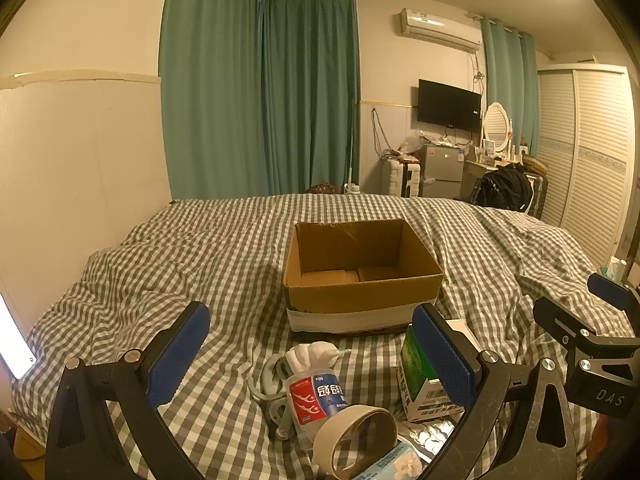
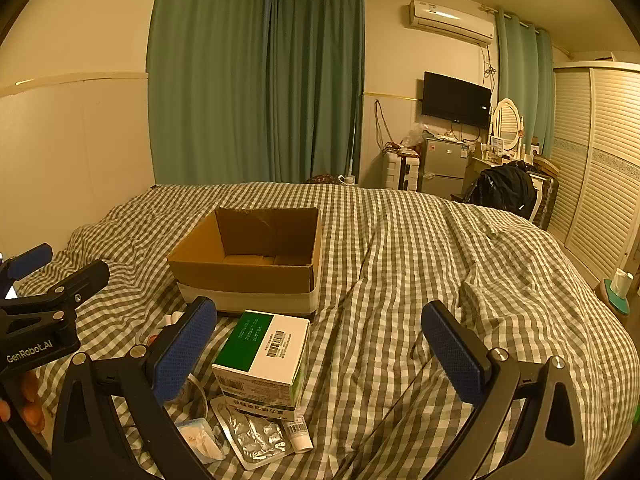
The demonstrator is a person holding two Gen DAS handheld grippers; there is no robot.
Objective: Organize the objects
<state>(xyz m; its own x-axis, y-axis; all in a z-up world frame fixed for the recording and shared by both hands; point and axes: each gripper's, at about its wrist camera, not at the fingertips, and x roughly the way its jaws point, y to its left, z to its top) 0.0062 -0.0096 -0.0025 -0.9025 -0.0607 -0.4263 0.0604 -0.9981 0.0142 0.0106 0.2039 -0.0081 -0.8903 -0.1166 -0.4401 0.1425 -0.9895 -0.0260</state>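
Two grippers hung with jaws spread wide, gripping nothing. Between the left gripper's (image 1: 312,352) jaws lay a red-and-blue labelled bottle (image 1: 316,400) and a tape roll (image 1: 354,438); beyond stood the cardboard box (image 1: 360,276). "GenRobot.AI" marked it. The green-white carton (image 2: 262,364) sat just inside the right gripper's (image 2: 324,352) left jaw.

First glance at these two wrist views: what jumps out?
An open cardboard box sits empty mid-bed on the checked duvet. Nearer the cameras lies a clutter: a green-and-white carton, a tape roll, a bottle and a blister pack. Both grippers, left and right, hover open over it, holding nothing.
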